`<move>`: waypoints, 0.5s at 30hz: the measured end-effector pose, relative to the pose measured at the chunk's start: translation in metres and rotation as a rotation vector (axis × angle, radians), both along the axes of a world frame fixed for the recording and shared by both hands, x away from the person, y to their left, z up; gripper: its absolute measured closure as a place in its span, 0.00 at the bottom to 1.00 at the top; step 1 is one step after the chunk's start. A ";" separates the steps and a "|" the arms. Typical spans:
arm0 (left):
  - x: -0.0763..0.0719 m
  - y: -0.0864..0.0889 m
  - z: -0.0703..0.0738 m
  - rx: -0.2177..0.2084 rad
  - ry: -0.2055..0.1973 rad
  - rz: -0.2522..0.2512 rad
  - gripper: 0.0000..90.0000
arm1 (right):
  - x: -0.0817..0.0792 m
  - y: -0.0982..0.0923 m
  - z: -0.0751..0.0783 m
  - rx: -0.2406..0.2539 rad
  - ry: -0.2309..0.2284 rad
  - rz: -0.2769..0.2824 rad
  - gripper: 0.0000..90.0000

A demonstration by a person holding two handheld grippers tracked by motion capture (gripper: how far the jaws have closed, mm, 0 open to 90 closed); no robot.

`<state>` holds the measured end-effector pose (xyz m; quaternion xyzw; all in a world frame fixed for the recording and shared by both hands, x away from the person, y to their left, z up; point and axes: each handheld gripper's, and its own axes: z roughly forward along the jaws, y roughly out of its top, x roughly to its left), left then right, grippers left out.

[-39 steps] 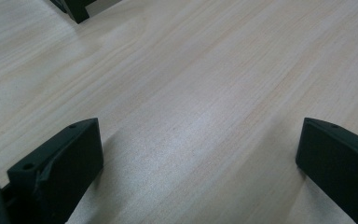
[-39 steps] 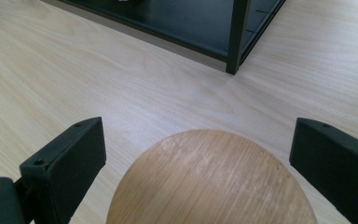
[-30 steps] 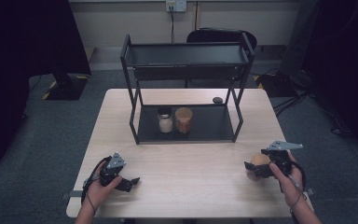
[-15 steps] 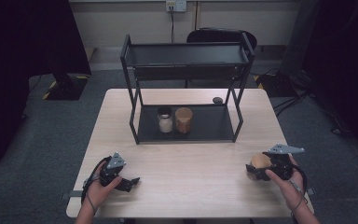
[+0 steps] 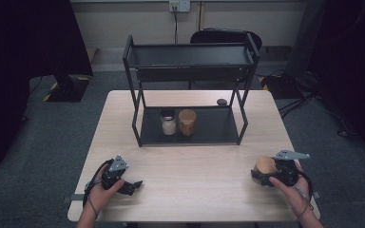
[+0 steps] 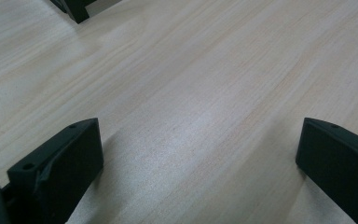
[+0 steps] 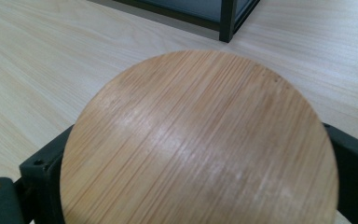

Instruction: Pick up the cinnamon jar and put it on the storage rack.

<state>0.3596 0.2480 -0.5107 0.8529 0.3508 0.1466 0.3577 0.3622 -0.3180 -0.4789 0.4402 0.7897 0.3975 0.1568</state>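
Note:
A round bamboo lid (image 7: 200, 140) sits between the two black jaws of my right gripper (image 7: 198, 154), which is shut on it; whatever is under the lid is hidden. From above, this lidded thing (image 5: 265, 165) is at the table's near right, held just in front of the right gripper (image 5: 261, 174). My left gripper (image 5: 132, 185) rests at the near left of the table. Its jaws stand wide apart over bare wood, so the left gripper (image 6: 198, 126) is open and holds nothing.
A black two-tier rack (image 5: 190, 54) stands at the middle back of the light wooden table (image 5: 195, 161). On its lower shelf are a dark-lidded jar (image 5: 168, 122) and a bamboo-lidded jar (image 5: 187, 122). A small dark object (image 5: 222, 101) lies behind the rack.
My right gripper has shifted slightly toward the near edge with the lidded thing still in it. The left gripper has stayed put.

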 end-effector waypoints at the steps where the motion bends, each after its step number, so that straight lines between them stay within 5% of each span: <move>1: 0.000 0.000 0.000 0.000 0.000 0.000 0.00 | 0.000 0.000 -0.001 -0.001 -0.002 0.000 0.03; 15: 0.000 0.000 0.000 0.000 0.000 0.000 0.00 | -0.003 -0.001 -0.008 0.008 -0.010 -0.005 0.04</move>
